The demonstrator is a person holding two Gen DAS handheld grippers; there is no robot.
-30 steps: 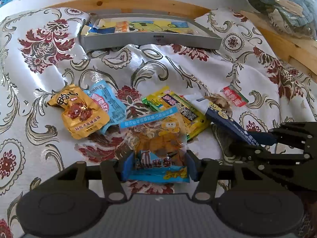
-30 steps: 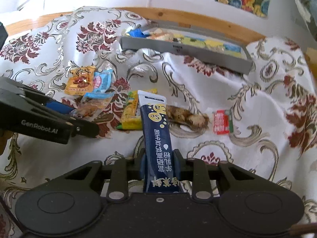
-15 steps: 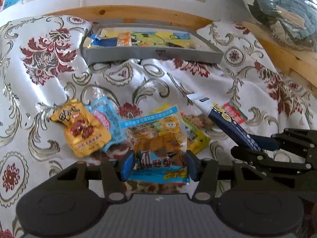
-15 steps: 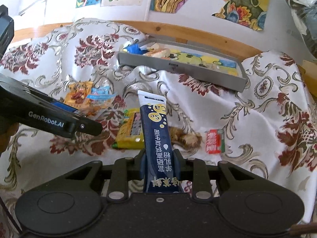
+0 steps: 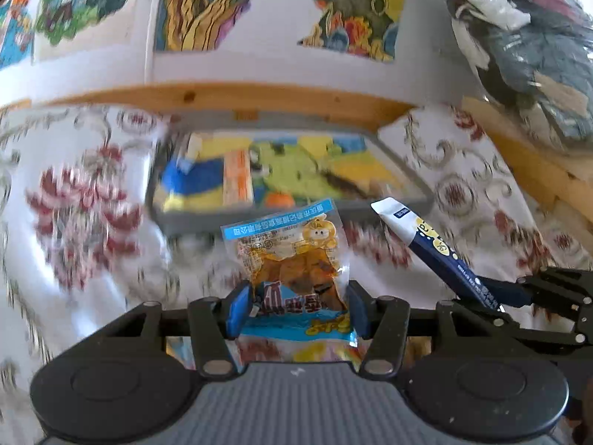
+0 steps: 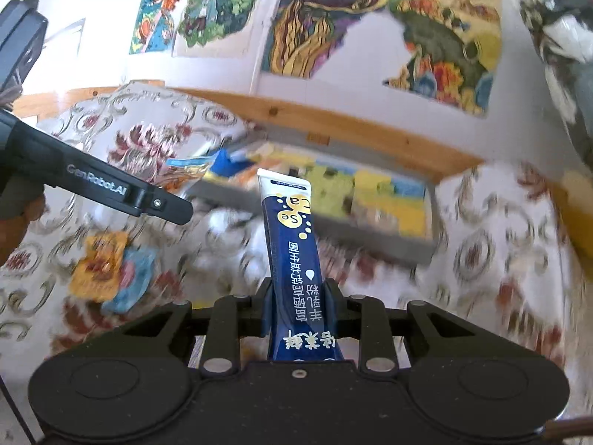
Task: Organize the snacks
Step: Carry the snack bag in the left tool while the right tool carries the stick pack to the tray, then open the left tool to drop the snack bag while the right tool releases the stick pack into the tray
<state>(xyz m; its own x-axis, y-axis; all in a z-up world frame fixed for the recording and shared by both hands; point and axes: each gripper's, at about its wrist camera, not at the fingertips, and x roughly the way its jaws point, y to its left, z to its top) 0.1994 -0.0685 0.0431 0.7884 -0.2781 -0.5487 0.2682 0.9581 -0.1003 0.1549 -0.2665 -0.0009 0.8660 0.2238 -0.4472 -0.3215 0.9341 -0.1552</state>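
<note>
My left gripper (image 5: 294, 306) is shut on a clear snack packet (image 5: 292, 259) with a blue top band and brown pieces inside, held up in the air. The right gripper (image 6: 298, 306) is shut on a long navy stick pouch (image 6: 292, 237) with a white end; that pouch (image 5: 437, 252) also shows at the right of the left wrist view. Both packets point toward the grey tray (image 5: 185, 218) at the back of the bed, which holds several yellow, green and blue packets. The left gripper's black arm (image 6: 122, 189) crosses the left of the right wrist view.
An orange packet (image 6: 98, 270) and a light blue packet (image 6: 135, 278) lie on the floral bedspread (image 5: 74, 215) at the left. A wooden bed frame (image 5: 259, 96) and a wall with colourful posters (image 6: 333, 18) stand behind the tray. A bag of clothes (image 5: 526, 48) sits at the right.
Both grippers have risen off the bedspread and moved toward the grey tray, each carrying its packet. The remaining loose snacks have dropped out of the left wrist view.
</note>
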